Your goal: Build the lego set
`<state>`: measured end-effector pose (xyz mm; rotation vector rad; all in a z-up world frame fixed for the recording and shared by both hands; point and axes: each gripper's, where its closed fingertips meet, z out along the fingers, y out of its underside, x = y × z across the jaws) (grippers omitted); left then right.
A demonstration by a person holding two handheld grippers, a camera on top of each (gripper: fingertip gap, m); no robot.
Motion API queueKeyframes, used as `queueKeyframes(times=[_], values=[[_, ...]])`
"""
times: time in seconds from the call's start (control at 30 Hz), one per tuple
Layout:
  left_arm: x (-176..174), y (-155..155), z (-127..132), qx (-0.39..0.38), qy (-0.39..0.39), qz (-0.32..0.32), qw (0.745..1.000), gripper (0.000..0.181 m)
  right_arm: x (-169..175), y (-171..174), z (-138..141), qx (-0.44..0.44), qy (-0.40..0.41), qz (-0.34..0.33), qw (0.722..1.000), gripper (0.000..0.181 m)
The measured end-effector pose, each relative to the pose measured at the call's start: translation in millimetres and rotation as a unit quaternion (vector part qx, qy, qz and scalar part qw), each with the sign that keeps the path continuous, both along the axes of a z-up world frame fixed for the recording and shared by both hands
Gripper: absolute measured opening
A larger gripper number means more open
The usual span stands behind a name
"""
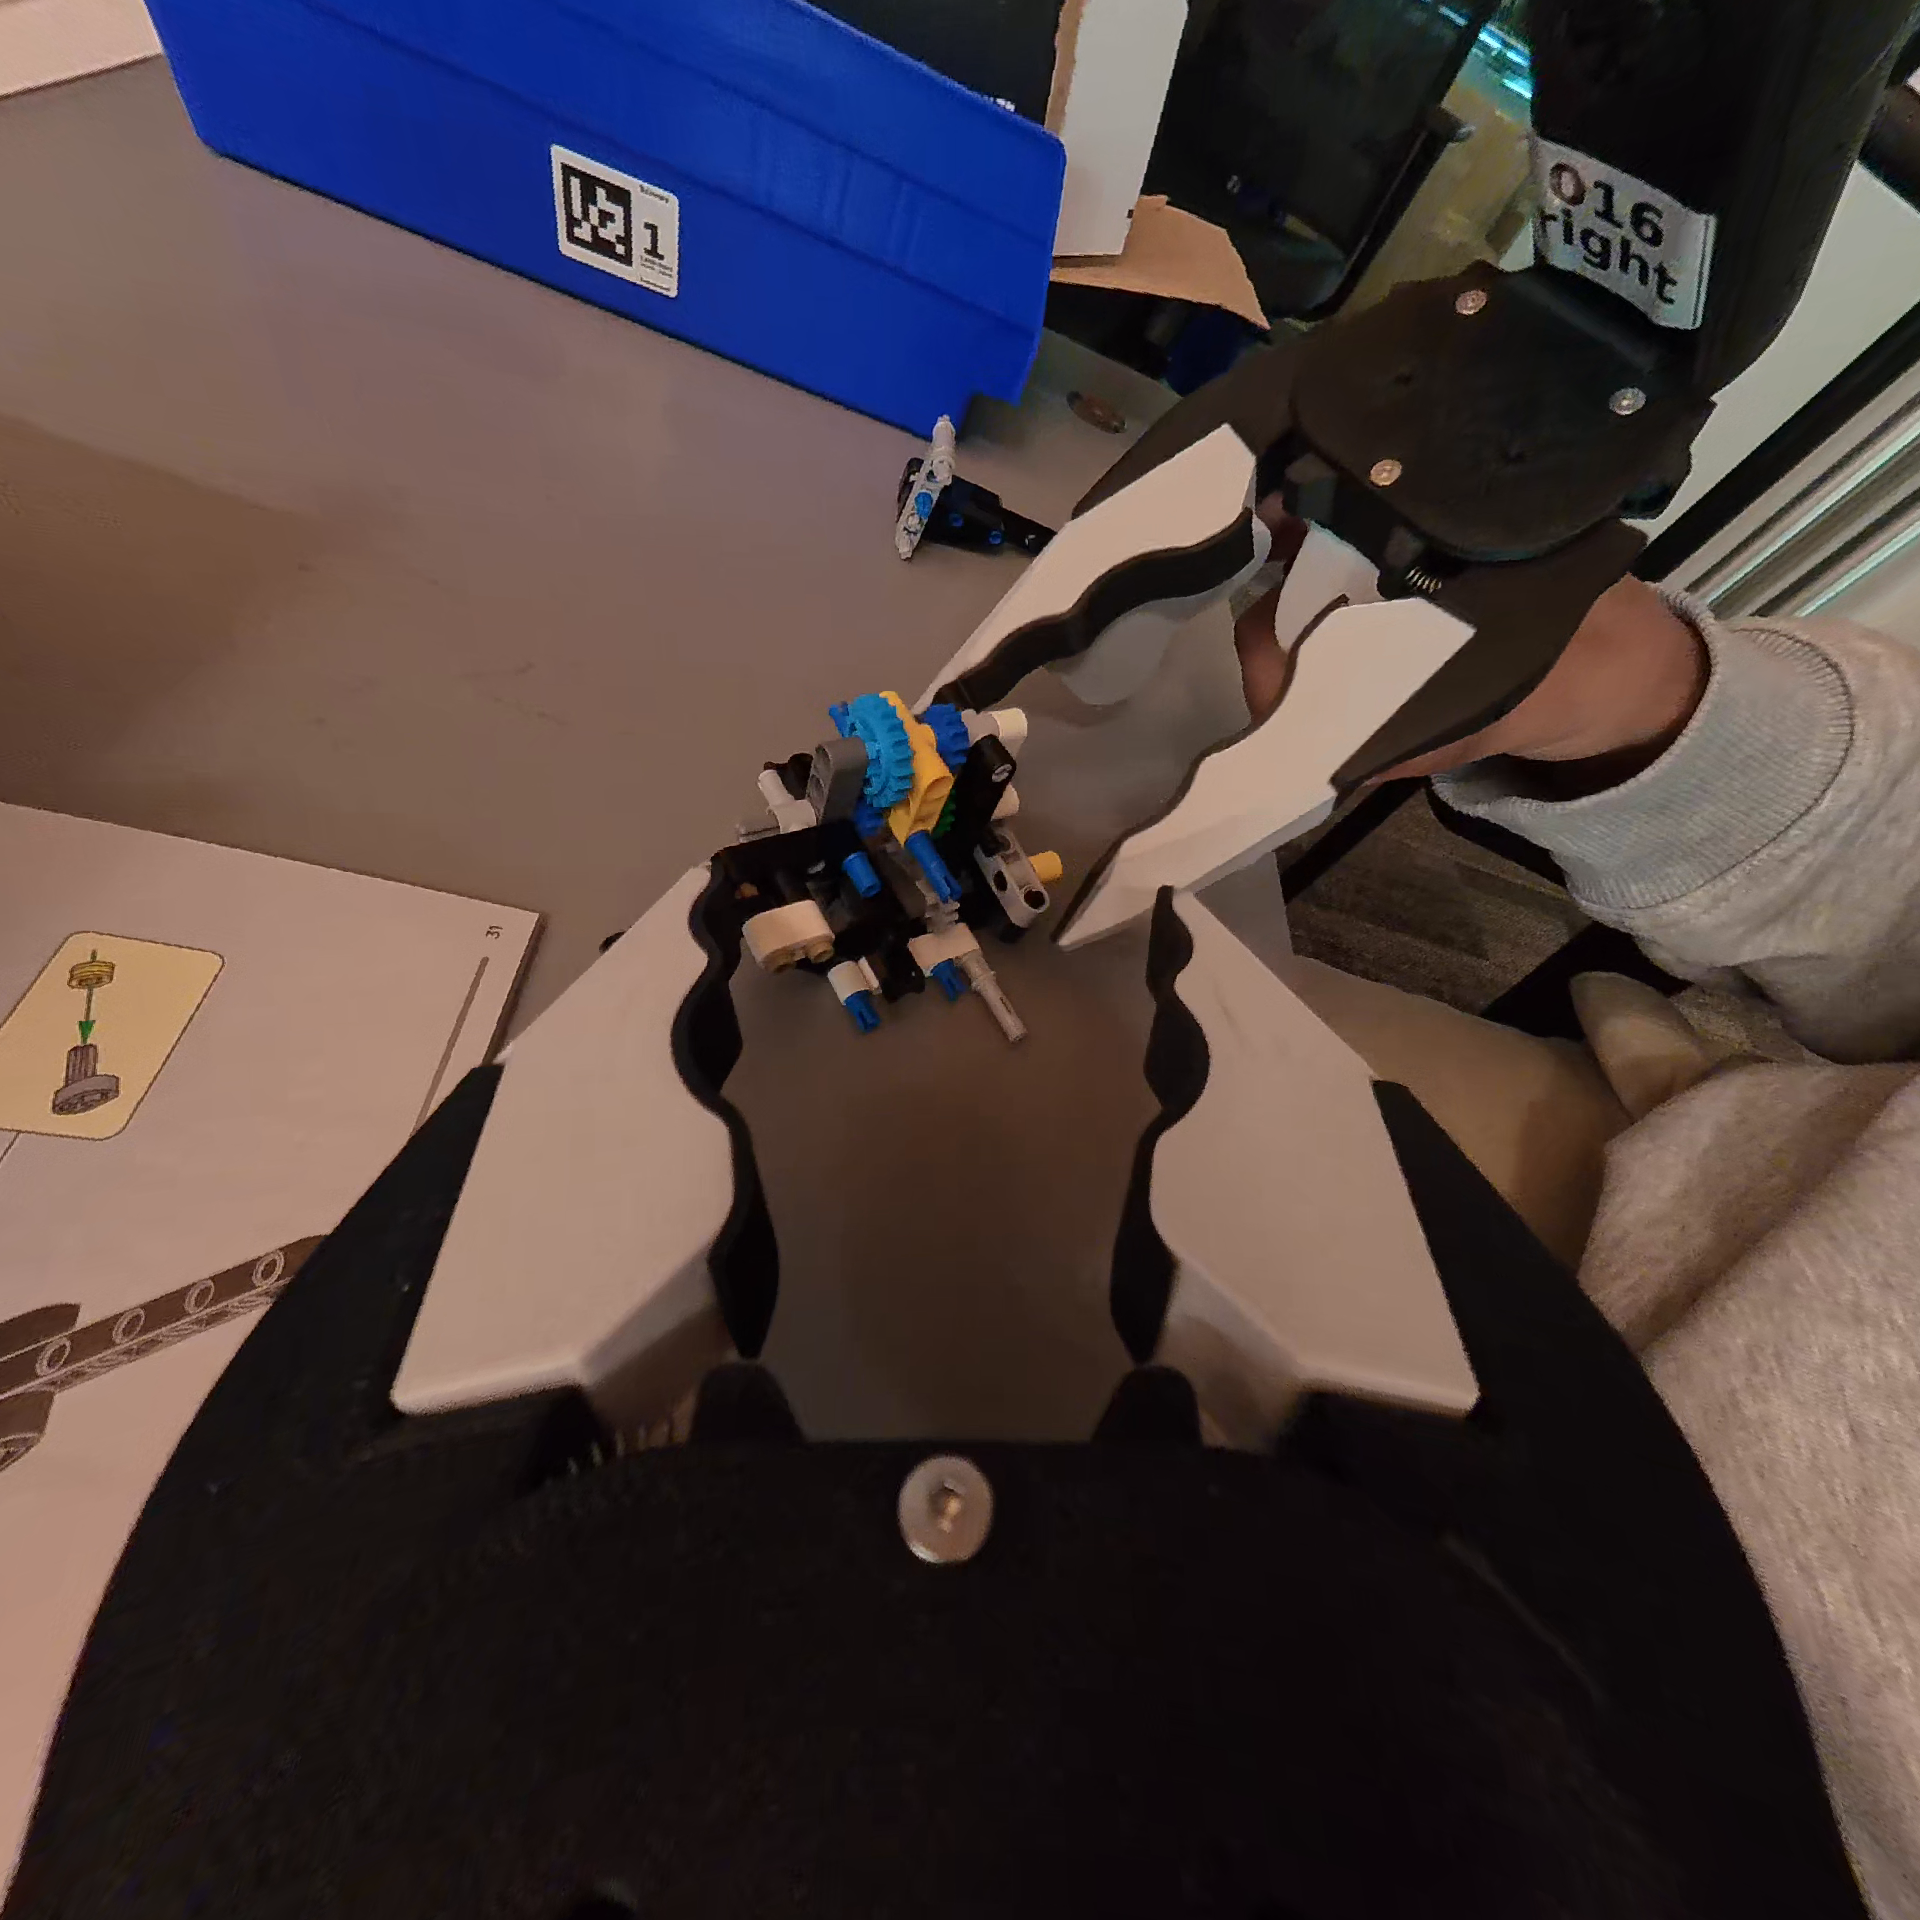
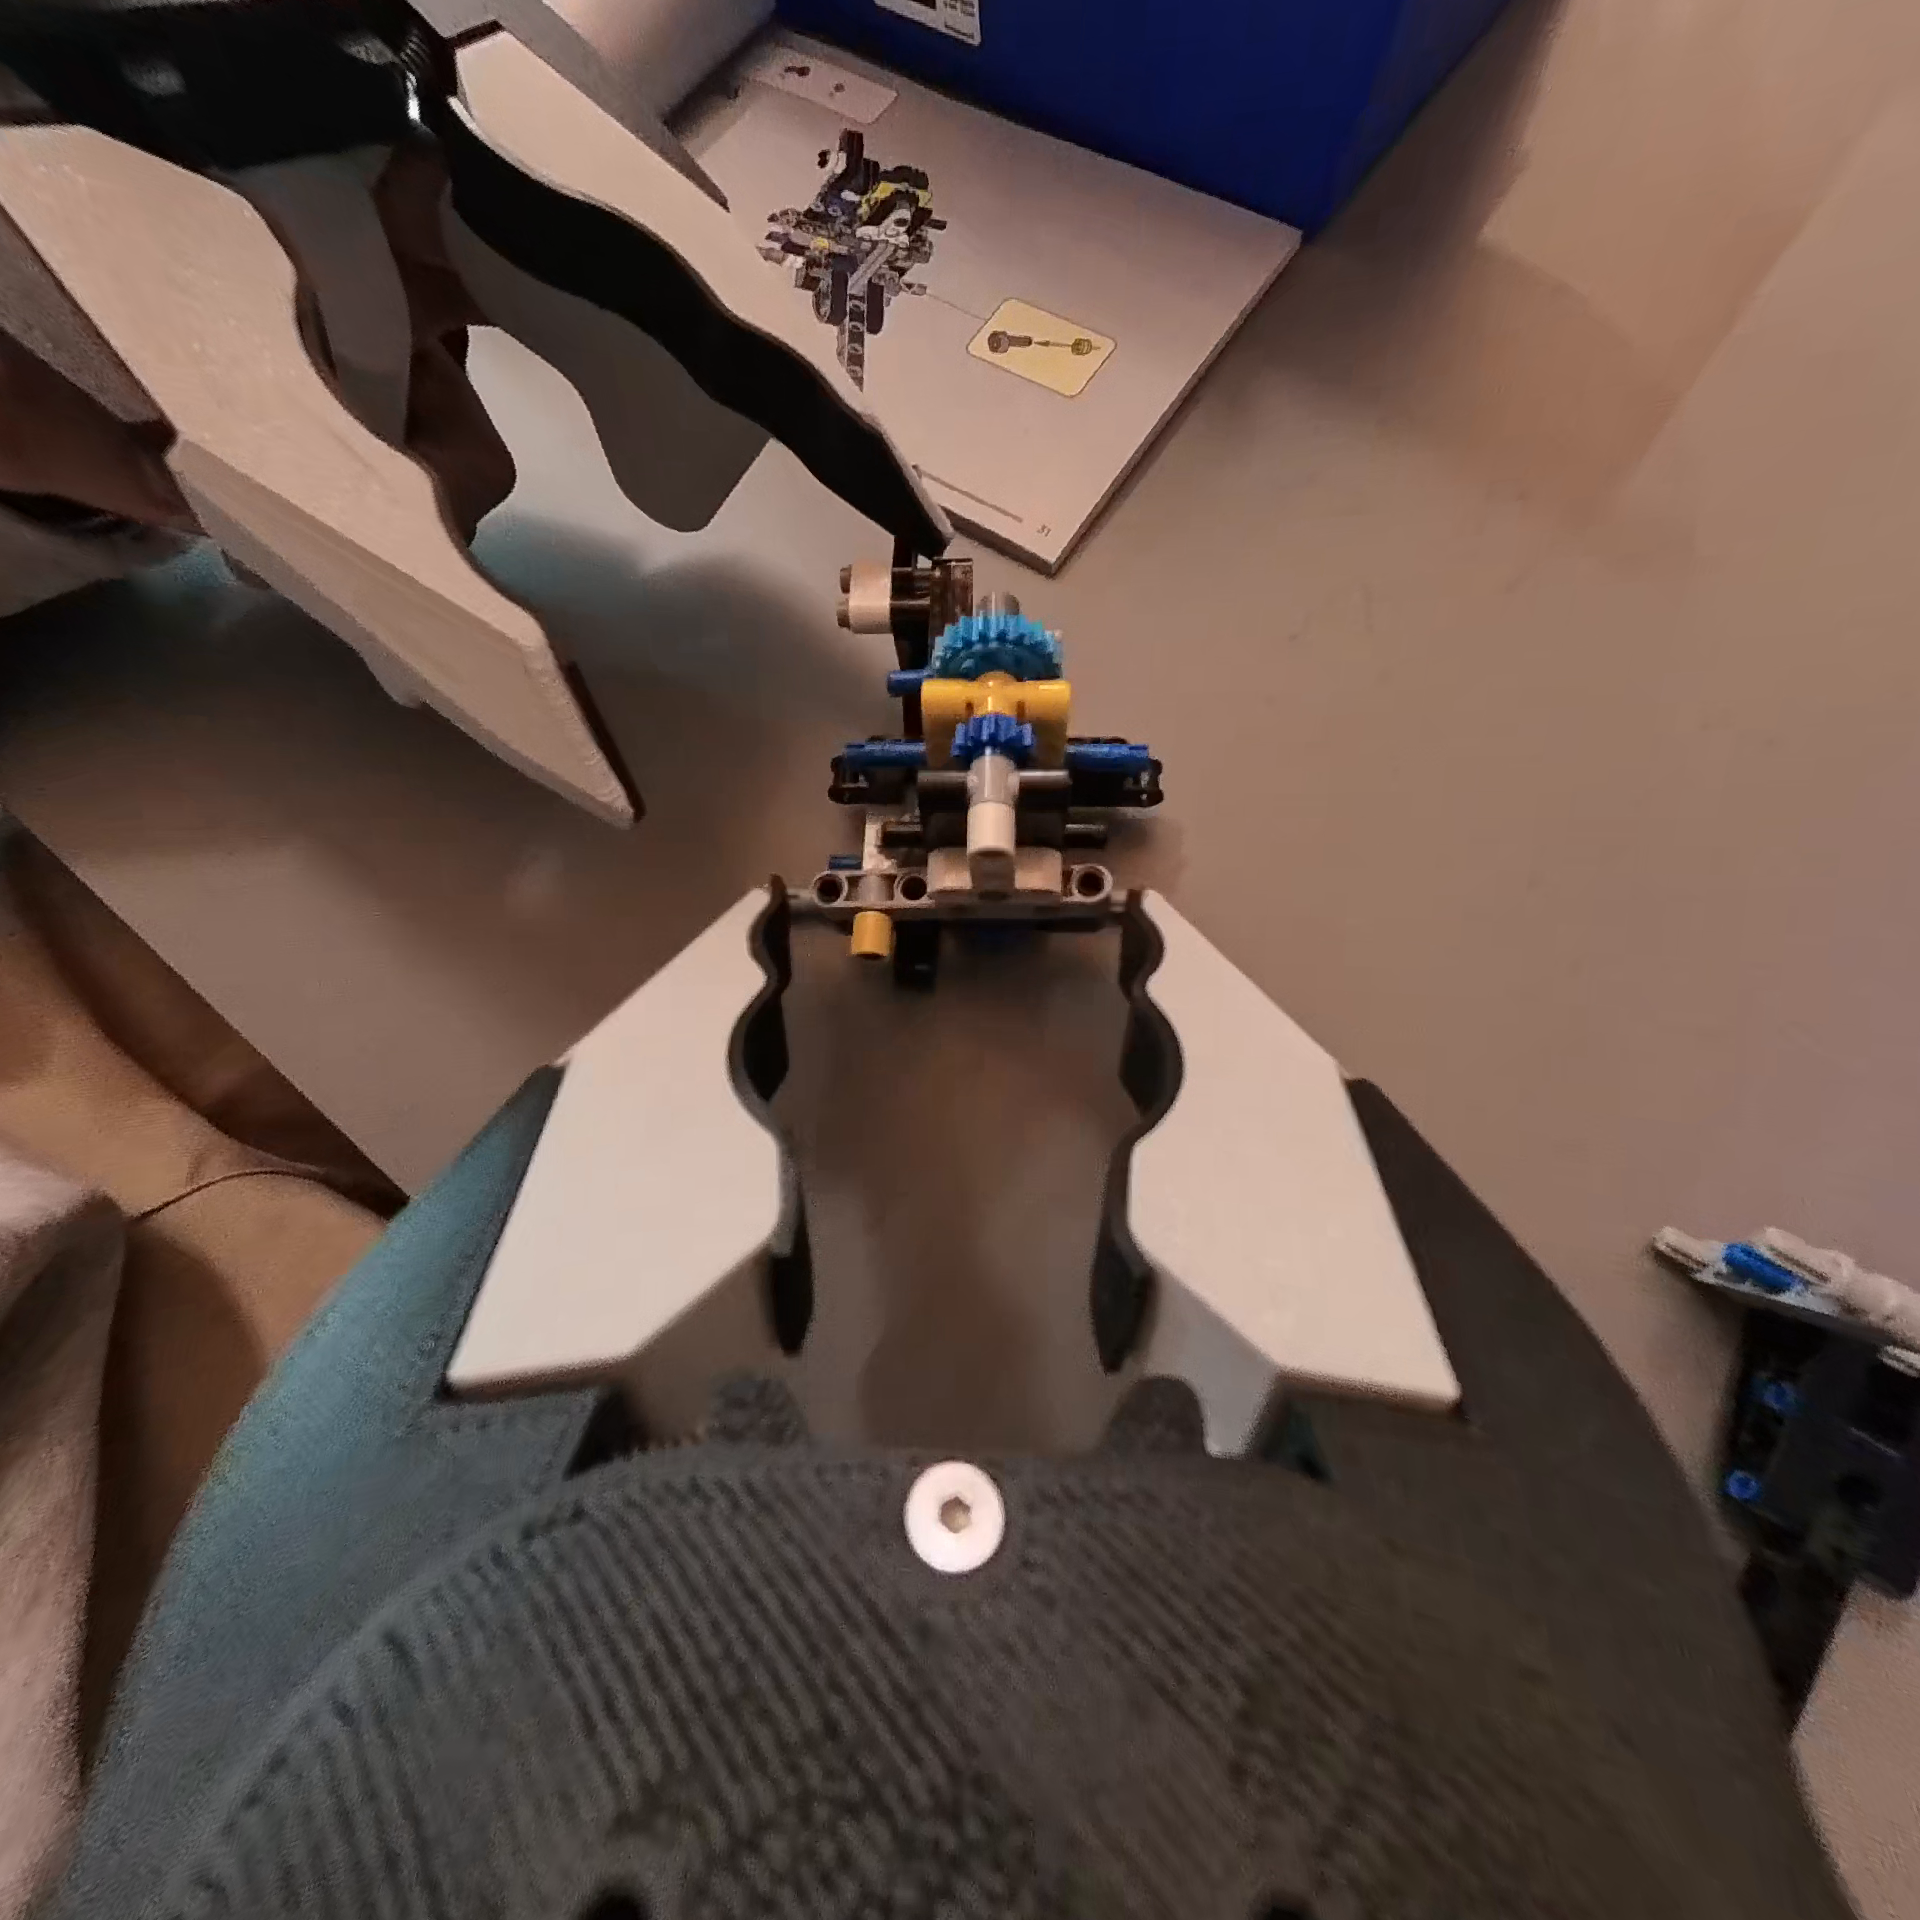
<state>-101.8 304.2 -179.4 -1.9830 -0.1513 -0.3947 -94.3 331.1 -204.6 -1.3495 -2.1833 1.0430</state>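
Note:
The lego assembly, black and grey beams with blue gears and a yellow block, stands on the grey table. My left gripper is open wide. Its left fingertip touches the assembly's black side, and its other finger stands clear. My right gripper comes in from the opposite side. Its two tips press the ends of the assembly's grey holed beam. The assembly points away from it. The right gripper also shows in the left wrist view.
A blue bin with a tag stands at the back. The open instruction booklet lies to the left of my left gripper, and also shows in the right wrist view. A small black, white and blue sub-assembly lies near the bin. A grey sleeve is at the table's right edge.

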Motion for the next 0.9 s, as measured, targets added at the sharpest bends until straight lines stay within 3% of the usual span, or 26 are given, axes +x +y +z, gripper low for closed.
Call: queueKeyframes(times=[0.23,0.47,0.7,0.9], values=[[-0.4,-2.9,0.7,0.000,0.010,0.011,1.000,0.077,5.0,7.8,5.4,-0.021,0.017,-0.005,1.000,0.073],[-7.3,-25.4,12.0,0.036,0.013,0.060,0.997,0.079,12.8,11.3,7.8,-0.048,0.049,0.007,0.998,0.078],[-9.5,-19.1,28.9,0.052,0.058,0.091,0.993,0.082,37.0,27.1,13.5,-0.010,0.087,-0.009,0.996,0.076],[9.9,-10.0,17.5,0.023,0.087,0.135,0.987,0.085,60.1,48.7,34.2,-0.099,0.117,-0.041,0.987,0.075]])
